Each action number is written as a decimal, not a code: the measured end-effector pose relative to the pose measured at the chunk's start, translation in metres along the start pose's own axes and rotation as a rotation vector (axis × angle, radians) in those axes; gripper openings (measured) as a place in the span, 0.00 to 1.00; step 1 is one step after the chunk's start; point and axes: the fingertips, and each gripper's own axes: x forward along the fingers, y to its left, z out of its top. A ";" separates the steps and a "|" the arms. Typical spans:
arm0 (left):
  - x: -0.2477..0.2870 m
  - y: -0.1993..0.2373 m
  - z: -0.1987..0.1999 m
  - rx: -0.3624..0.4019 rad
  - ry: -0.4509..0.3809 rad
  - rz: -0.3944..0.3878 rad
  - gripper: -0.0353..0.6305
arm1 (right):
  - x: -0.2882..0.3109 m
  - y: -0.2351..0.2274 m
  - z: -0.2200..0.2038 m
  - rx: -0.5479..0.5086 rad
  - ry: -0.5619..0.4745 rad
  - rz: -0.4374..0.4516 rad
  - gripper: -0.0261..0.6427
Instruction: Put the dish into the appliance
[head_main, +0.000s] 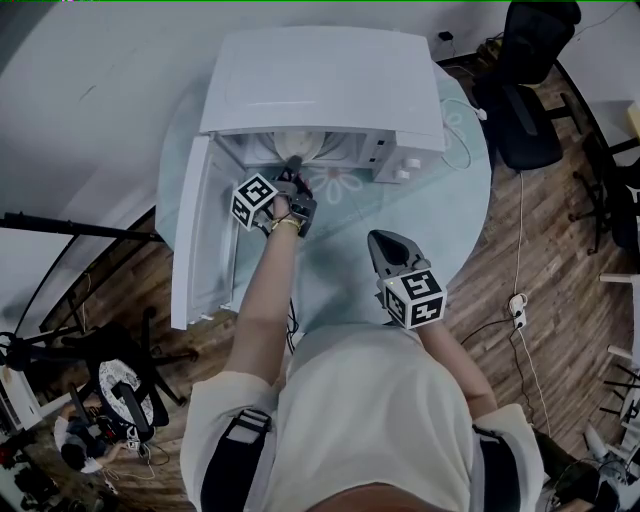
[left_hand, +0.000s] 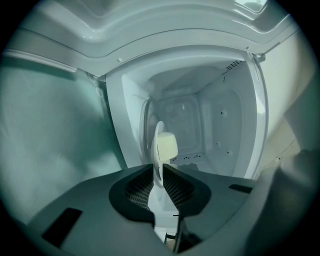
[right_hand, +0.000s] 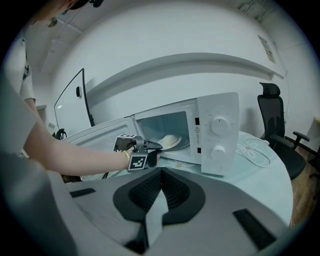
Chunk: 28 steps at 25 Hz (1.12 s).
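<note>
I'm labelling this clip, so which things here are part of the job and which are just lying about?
In the job: left gripper, the plate it grips, the open microwave.
Just lying about: office chair, white cable, power strip, right gripper.

You've got two grippers going, one left gripper (left_hand: 161, 170) and one right gripper (right_hand: 160, 172), with one marker cube (head_main: 254, 200) on each. There's one microwave (head_main: 320, 80) with two knobs (right_hand: 220, 126), and one dish (left_hand: 158, 150) with a single pale lump (left_hand: 167, 145) on it. Then one round table (head_main: 450, 230) and one black office chair (right_hand: 275, 125).
</note>
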 end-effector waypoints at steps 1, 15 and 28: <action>-0.001 0.000 0.000 0.006 -0.001 0.001 0.11 | 0.000 0.000 0.000 -0.001 -0.001 0.001 0.05; -0.030 -0.010 -0.016 0.037 0.021 -0.002 0.23 | 0.000 0.010 0.007 -0.028 -0.022 0.044 0.05; -0.098 -0.049 -0.066 0.242 -0.004 0.017 0.09 | -0.009 0.007 0.013 -0.069 -0.030 0.105 0.05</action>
